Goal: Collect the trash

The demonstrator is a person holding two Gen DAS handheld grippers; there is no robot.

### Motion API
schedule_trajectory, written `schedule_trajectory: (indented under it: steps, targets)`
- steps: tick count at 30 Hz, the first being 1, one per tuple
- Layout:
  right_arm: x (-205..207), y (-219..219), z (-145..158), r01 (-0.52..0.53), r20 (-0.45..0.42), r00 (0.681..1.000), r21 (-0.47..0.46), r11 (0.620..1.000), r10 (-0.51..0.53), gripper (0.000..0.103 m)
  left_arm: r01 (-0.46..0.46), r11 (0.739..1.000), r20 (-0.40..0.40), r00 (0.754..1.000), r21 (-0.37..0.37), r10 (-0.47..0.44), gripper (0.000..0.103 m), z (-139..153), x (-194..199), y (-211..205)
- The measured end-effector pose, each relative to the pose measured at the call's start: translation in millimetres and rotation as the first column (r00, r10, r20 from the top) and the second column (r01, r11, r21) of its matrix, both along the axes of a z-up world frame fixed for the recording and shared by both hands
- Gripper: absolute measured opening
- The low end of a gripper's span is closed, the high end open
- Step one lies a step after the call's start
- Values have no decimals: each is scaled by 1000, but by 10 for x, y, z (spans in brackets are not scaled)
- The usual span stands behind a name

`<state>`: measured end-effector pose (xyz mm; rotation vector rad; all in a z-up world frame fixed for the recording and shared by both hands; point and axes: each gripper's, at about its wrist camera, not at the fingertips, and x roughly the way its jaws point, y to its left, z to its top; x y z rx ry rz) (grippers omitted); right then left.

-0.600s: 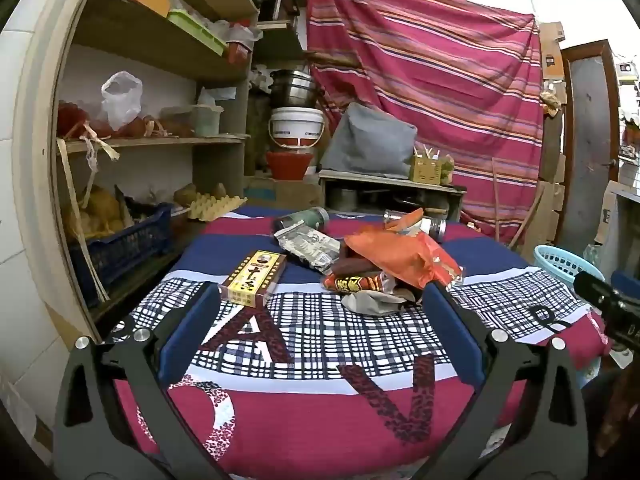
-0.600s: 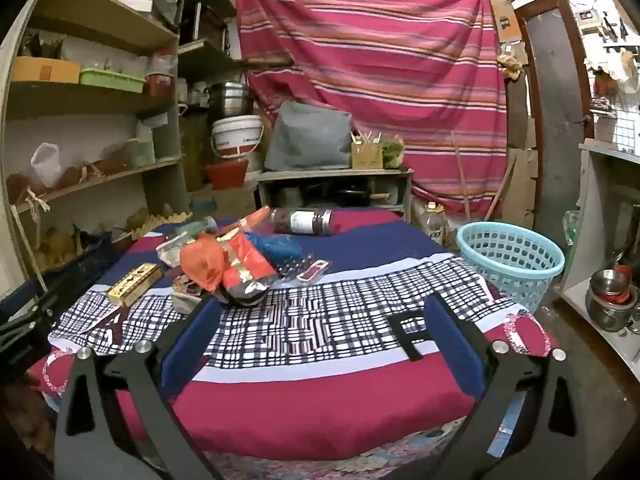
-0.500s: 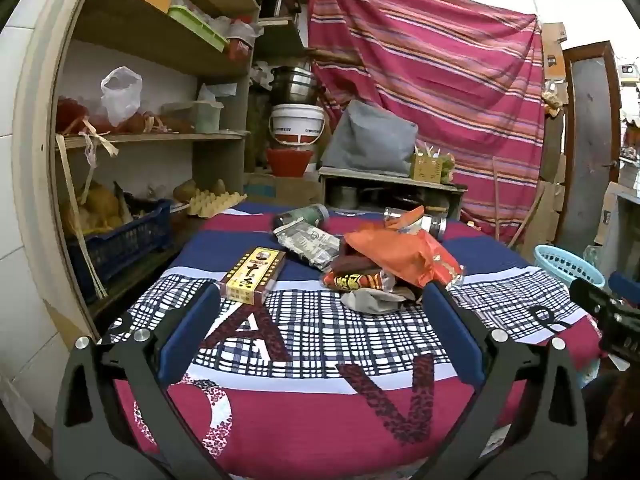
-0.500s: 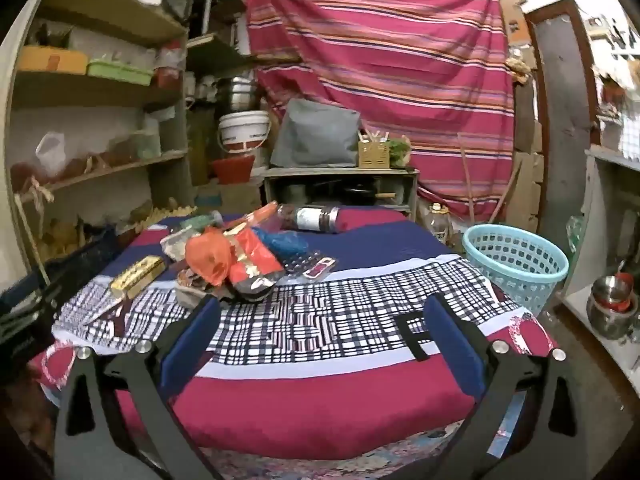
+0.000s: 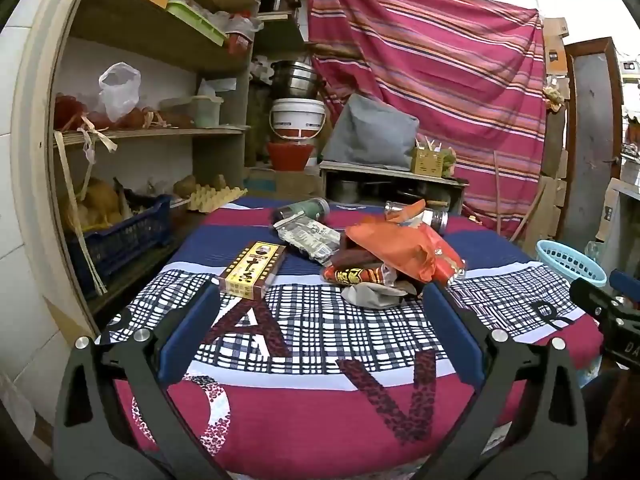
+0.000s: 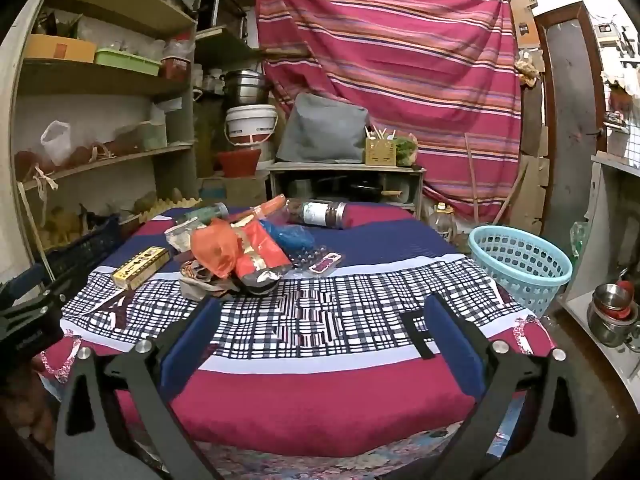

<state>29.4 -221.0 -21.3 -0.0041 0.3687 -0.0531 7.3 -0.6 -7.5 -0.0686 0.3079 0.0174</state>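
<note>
left claw (image 5: 320,300): spread wide, nothing between its blue pads, hovering above the near edge of the bench (image 5: 320,344).
right claw (image 6: 318,308): also spread and carrying nothing, held over the near right part of the bench, well short of the litter.
trash pile (image 5: 394,256): a heap of wrappers near the middle of the cloth-covered bench, topped by an orange plastic bag (image 5: 390,250), with a red snack packet (image 5: 354,276) and a crumpled grey wrapper (image 5: 374,294) at its near edge.
yellow box (image 5: 254,266): lies flat and apart from the heap on its left, long axis running away from the left claw and tilted a little to the right.
other litter: a silver printed pouch (image 5: 310,236) and a dark jar (image 5: 302,210) on its side behind the box; a blister pack (image 6: 316,258) and a second lying jar (image 6: 322,213) toward the right.
blue laundry basket (image 6: 520,266): stands off the bench's right side, nearer the right claw; likely where the trash goes.
key relation: the heap sits straight ahead and slightly right of the left claw, ahead and to the left of the right claw; the left claw looks nearer to the box and the heap's near edge.
next move, as i judge it: reach forward with the left claw, pads either side of the box's short width.
</note>
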Motion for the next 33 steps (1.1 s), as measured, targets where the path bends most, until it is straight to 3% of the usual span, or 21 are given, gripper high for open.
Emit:
schedule_trajectory:
  steps: [33]
  targets:
    - [7, 36, -10, -6, 19, 1000, 2, 1000, 6, 99, 3, 1000, 2, 1000, -2, -3, 98, 7, -1, 1]
